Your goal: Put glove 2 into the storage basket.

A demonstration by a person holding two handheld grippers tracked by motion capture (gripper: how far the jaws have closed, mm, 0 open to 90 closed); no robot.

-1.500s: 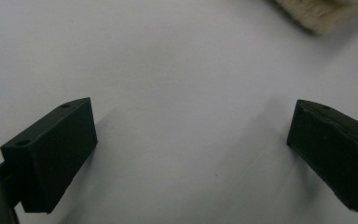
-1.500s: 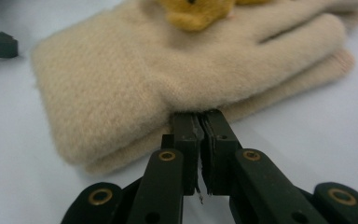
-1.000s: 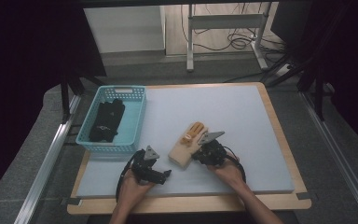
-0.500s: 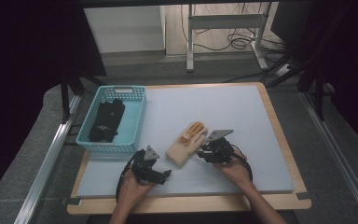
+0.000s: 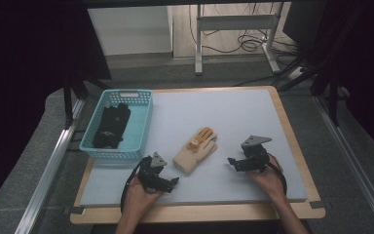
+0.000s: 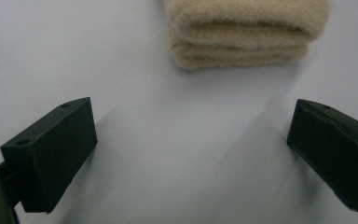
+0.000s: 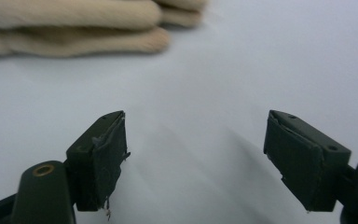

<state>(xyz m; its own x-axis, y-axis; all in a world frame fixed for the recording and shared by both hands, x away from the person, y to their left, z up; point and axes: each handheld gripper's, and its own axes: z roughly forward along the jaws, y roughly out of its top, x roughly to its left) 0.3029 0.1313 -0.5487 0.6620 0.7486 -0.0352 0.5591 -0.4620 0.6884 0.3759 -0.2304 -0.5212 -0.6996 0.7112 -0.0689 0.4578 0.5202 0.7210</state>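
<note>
Now the right gripper (image 5: 234,162) has just opened – empty, beside the glove (image 5: 196,150)

text: none legible | labels: none | brands: none | numbers: none | signs: none

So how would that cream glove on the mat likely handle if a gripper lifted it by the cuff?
The glove looks like fuzzy knit lying flat, so it would probably droop, fingers dangling. It seems light for its size. The nap likely grips the pads rather than slipping, and pushed along the mat it may bunch up.
</note>
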